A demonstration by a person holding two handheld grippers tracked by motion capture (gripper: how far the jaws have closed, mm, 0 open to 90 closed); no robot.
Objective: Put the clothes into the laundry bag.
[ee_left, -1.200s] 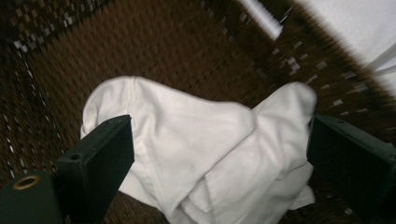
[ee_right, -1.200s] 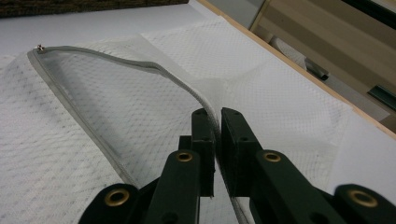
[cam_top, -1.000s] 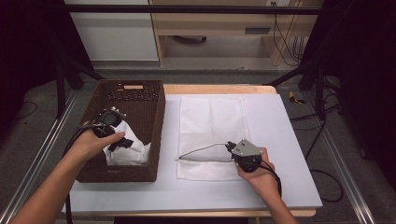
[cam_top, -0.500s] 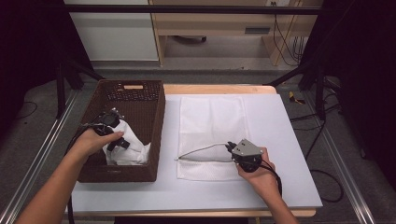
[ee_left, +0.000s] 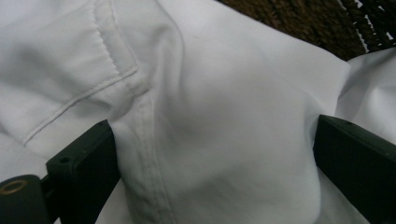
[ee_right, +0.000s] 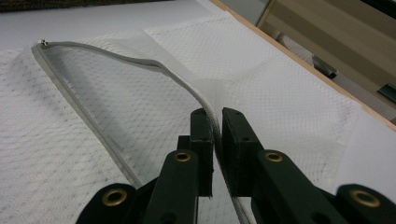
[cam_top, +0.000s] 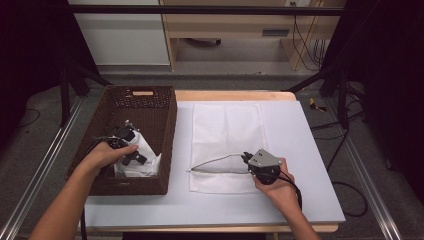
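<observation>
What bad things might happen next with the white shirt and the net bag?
The left hand-held gripper has its jaws wide around a bulge of the crumpled white cloth garment in the brown wicker basket; it may grab only a fold and slip. The right hand-held gripper pinches the white mesh bag's grey zipper edge thinly, so the opening may drop shut.

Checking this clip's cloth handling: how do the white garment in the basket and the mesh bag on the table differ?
The white garment lies crumpled in the brown wicker basket; the mesh bag lies spread flat on the table. The garment is smooth woven cloth with stitched seams; the bag is netted, with a grey zipper edge lifted open. The left gripper has wide jaws around a garment fold; the right gripper is shut on the zipper edge. Both are white.
</observation>
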